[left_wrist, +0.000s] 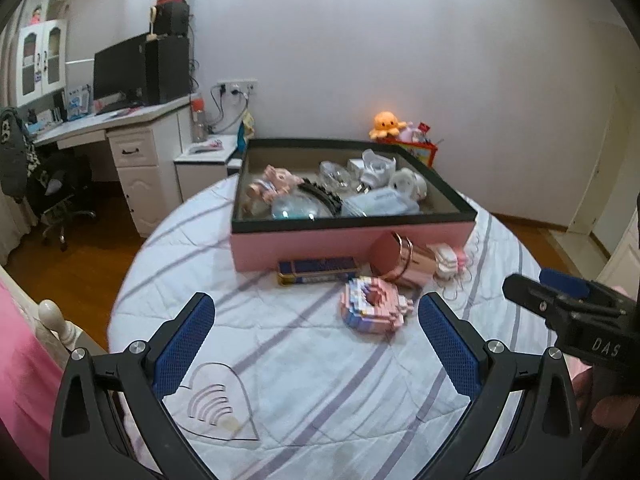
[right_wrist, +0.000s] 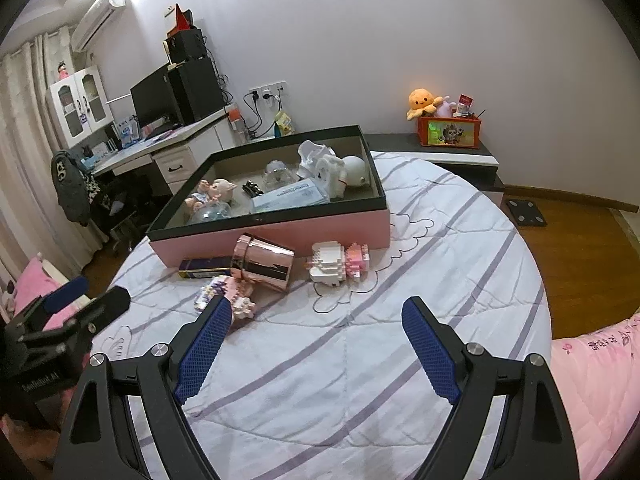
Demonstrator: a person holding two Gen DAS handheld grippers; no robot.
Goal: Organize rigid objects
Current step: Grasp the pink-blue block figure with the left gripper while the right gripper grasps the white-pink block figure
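Observation:
A pink box with a black rim stands on the round striped table and holds a doll, glass pieces, a blue pack and white items. In front of it lie a rose-gold cup on its side, a blue tin, a pastel block model and a white and pink block model. My left gripper is open and empty, just short of the pastel model. My right gripper is open and empty, short of the objects.
The table edge curves at the left, with wooden floor below. A desk with a monitor and a chair stand at the left. A toy bin with an orange octopus plush sits behind the box. Pink bedding lies at right.

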